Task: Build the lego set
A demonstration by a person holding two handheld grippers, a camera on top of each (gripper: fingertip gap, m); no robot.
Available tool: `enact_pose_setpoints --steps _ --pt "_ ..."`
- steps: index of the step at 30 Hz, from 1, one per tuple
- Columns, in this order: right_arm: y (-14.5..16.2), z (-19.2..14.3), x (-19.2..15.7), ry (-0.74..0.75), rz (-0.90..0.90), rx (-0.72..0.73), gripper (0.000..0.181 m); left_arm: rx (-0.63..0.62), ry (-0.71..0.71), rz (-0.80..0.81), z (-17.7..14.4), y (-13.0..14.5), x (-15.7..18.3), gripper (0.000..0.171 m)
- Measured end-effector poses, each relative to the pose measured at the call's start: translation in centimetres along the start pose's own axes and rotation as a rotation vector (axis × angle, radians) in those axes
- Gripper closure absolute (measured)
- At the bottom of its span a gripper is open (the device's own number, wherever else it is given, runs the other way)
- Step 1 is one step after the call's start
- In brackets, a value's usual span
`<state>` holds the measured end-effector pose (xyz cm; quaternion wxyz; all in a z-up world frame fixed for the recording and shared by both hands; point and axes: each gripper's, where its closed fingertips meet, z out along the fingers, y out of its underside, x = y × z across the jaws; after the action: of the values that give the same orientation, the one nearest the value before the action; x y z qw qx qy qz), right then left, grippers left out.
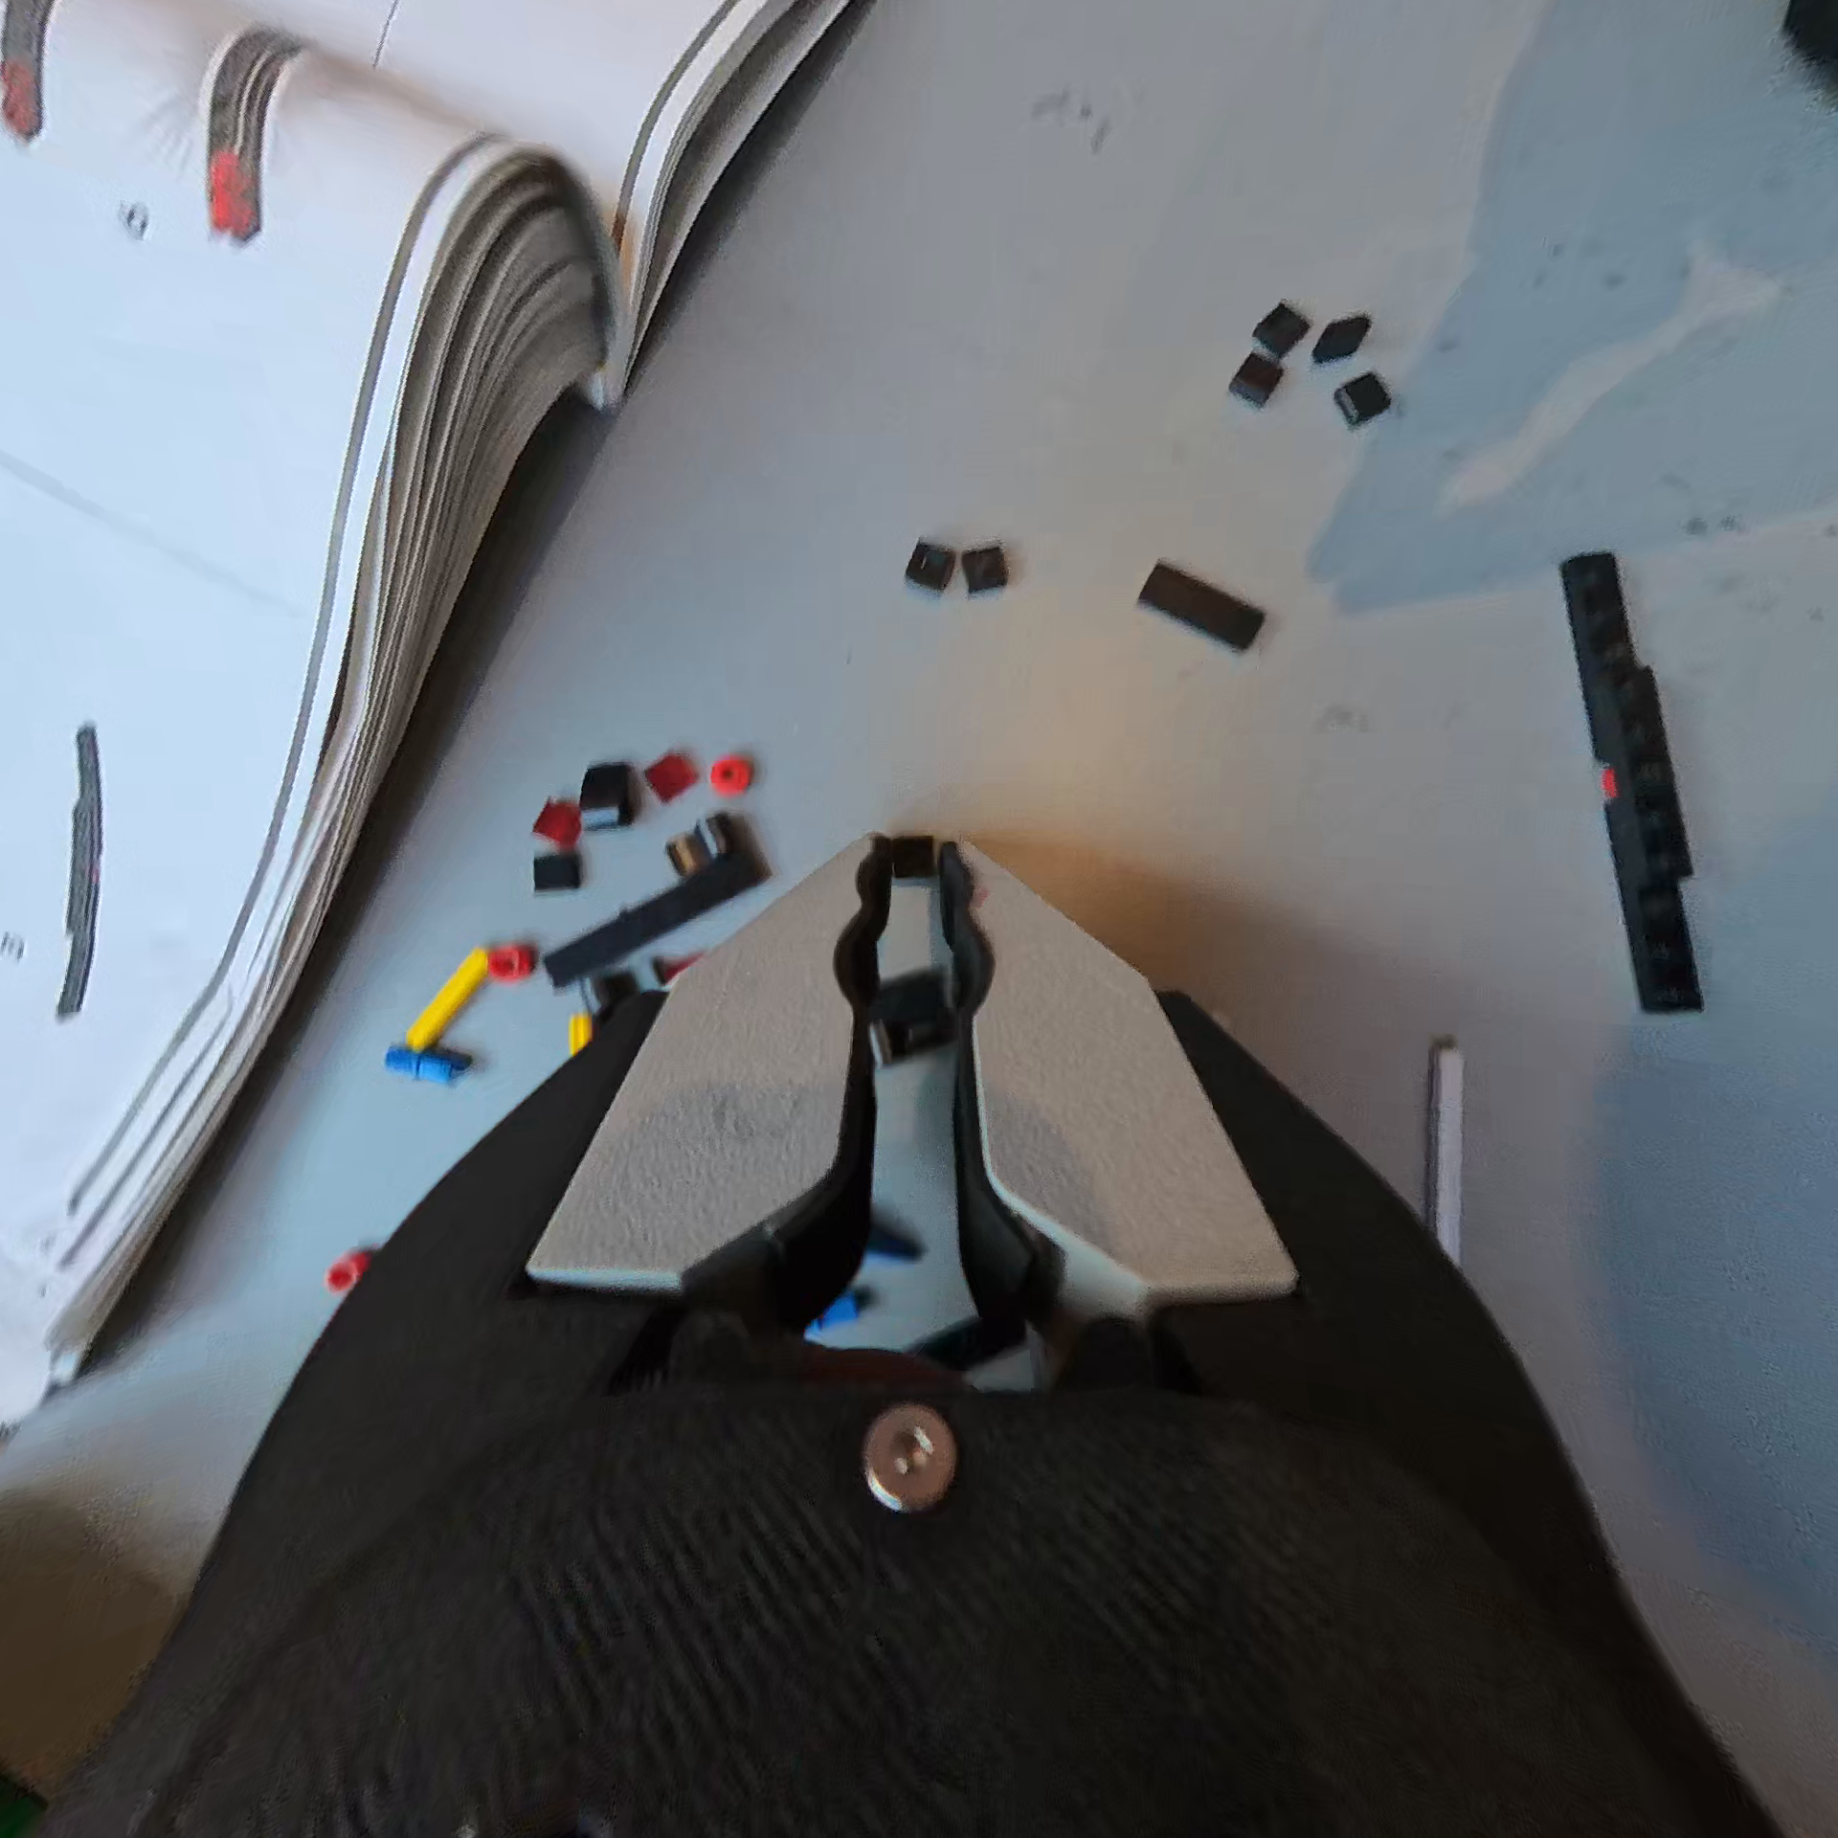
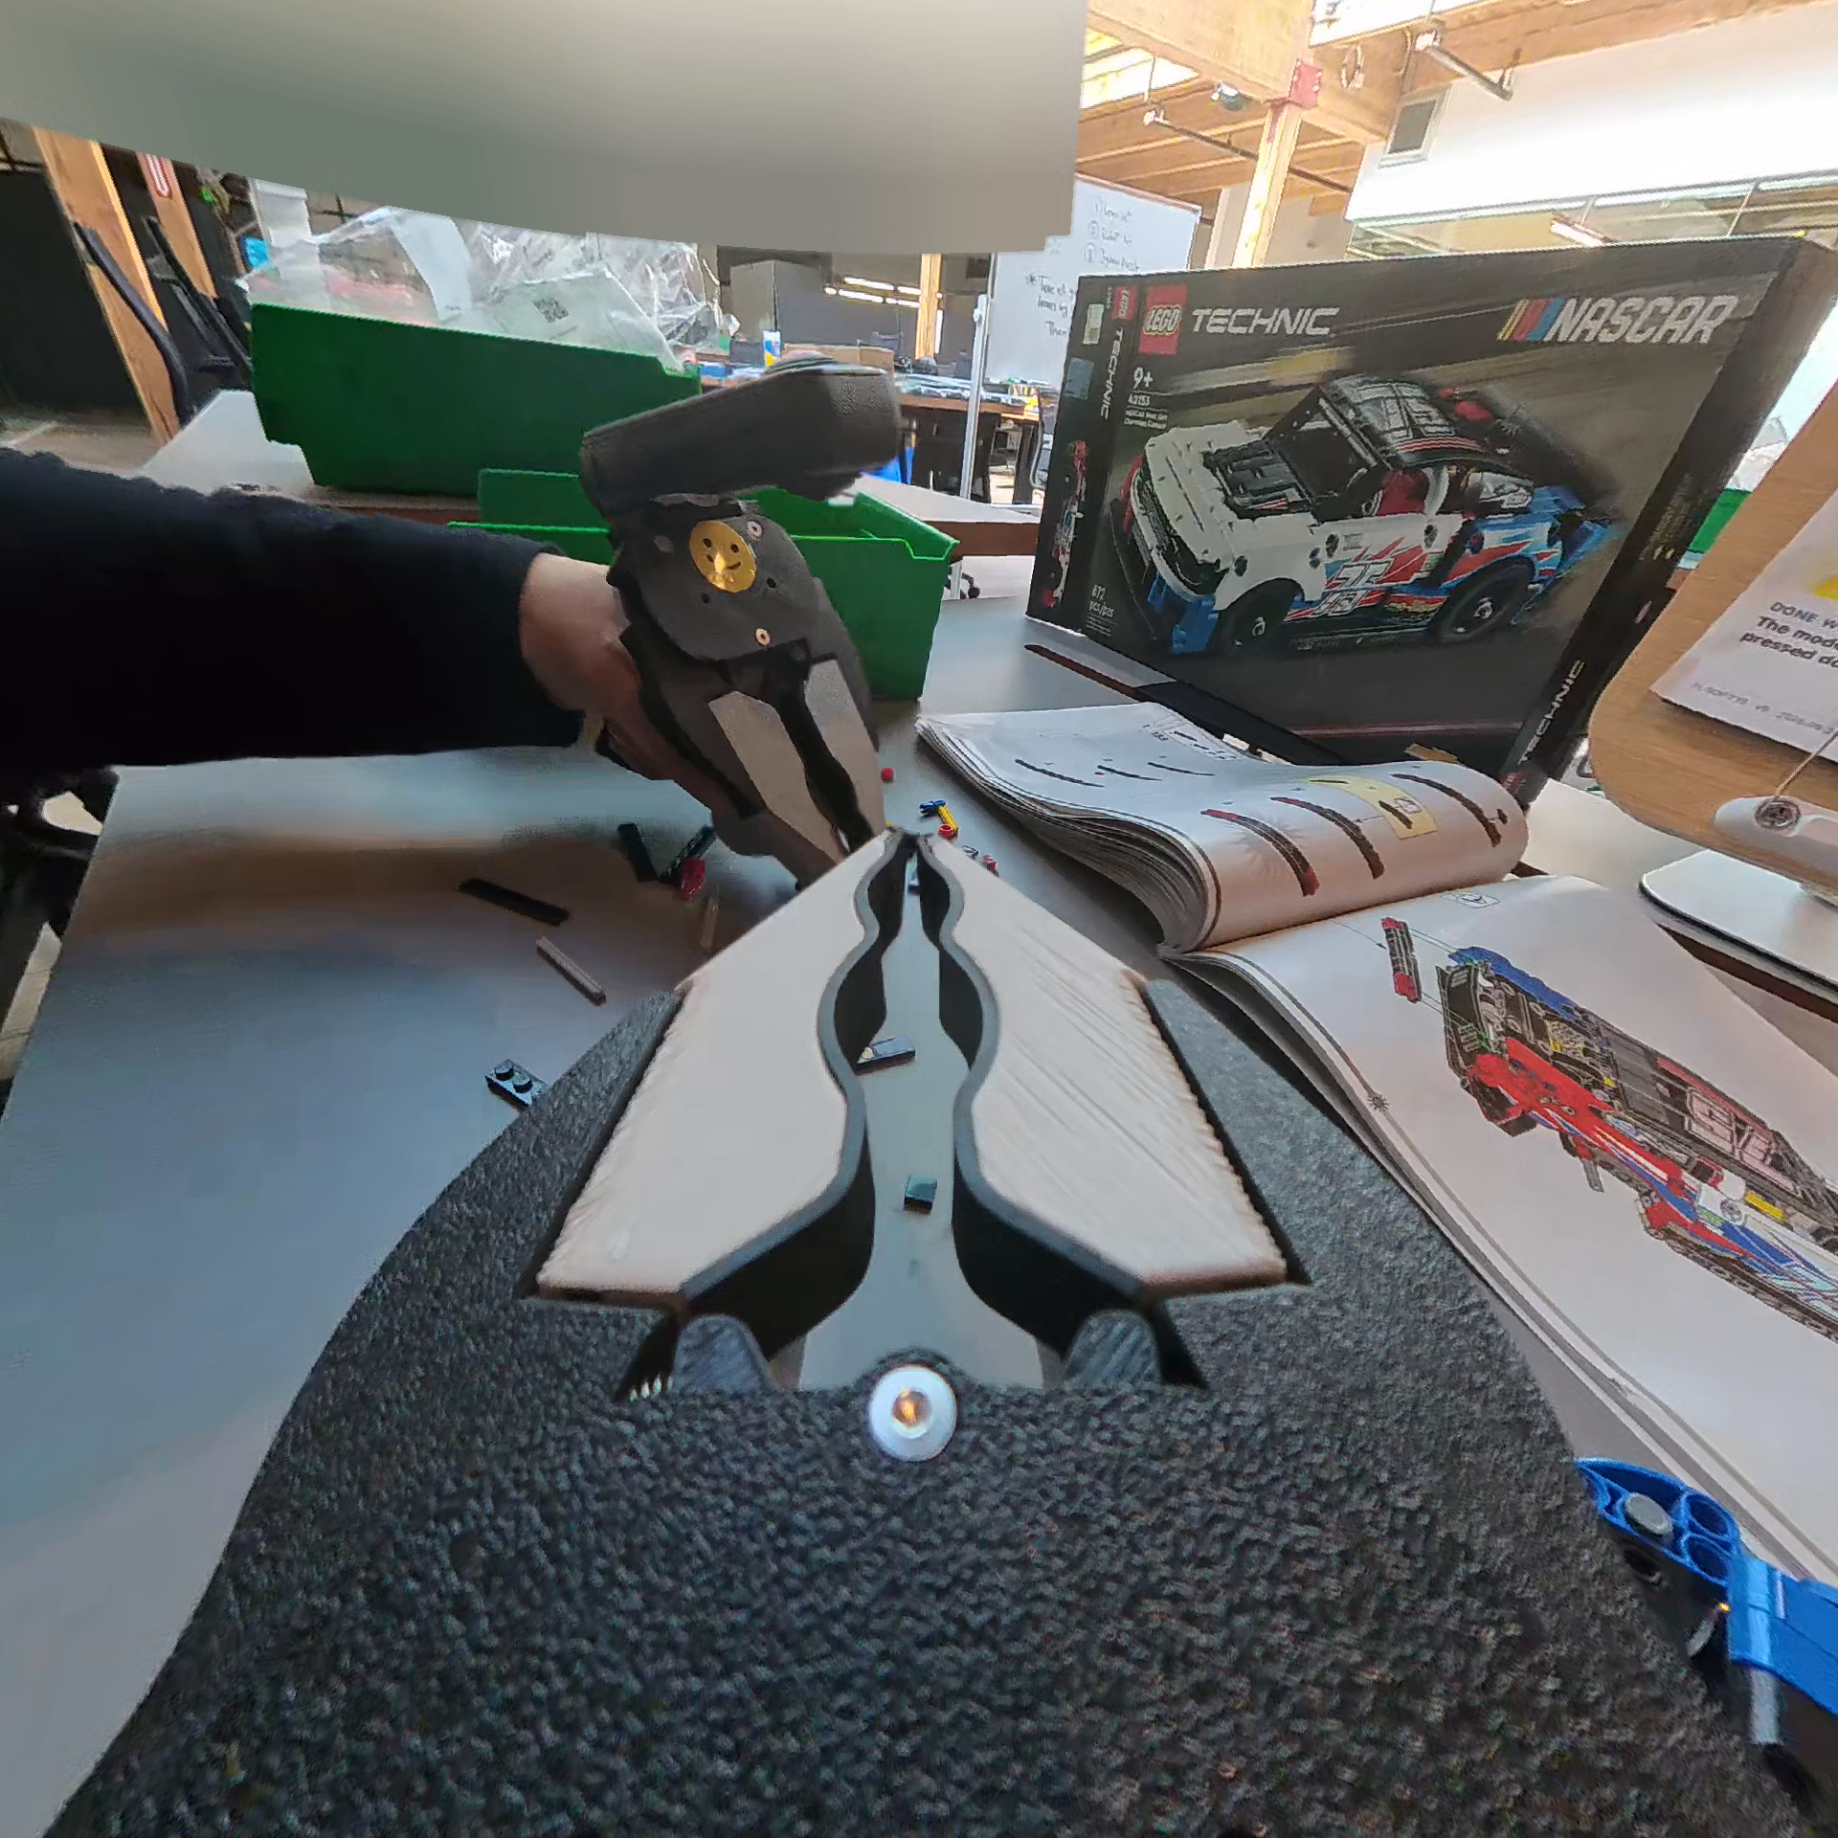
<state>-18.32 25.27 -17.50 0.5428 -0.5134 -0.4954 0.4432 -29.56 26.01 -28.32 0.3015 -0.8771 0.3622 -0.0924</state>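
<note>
Pinching a small black square lego piece (image 1: 913,857) at the very tips, the left gripper (image 1: 913,861) hangs above the pale grey tabletop (image 1: 1094,298), its jaws closed to a narrow gap around the piece. So slight a hold could, I judge, let the piece twist or pop free if it is pressed down off-square; it would then land among the loose scatter of red, yellow, blue and black lego bits (image 1: 637,875) just below and be hard to tell from the other black ones.

The right gripper (image 2: 910,845) has its jaws nearly together with nothing visible between the tips, and its tips sit close to the left gripper's; a careless move could knock the two together.

A long black studded lego beam (image 1: 1631,786) lies well apart toward the right edge of the tabletop, and the thick open instruction booklet (image 2: 1293,865) lies along one side of it. Behind stand the dark printed lego set box (image 2: 1392,477) and green plastic bins (image 2: 448,408), in a large workshop room with timber ceiling beams, a whiteboard and daylight.
</note>
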Motion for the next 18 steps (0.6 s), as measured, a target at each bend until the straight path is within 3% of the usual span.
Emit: enact_pose_setpoints --steps 5,12,18 --pt "0.3 0.2 -0.2 0.004 -0.027 -0.02 0.181 0.03 -0.058 -0.074 -2.1 1.5 -0.4 0.146" --pt "0.2 0.2 -0.2 0.012 -0.03 -0.015 0.181 0.324 -0.197 -0.182 -6.6 -1.1 -0.2 0.142" --pt "0.2 0.5 -0.1 0.011 -0.049 -0.01 0.181 0.513 -0.301 -0.234 -7.7 -1.6 -1.0 0.14"
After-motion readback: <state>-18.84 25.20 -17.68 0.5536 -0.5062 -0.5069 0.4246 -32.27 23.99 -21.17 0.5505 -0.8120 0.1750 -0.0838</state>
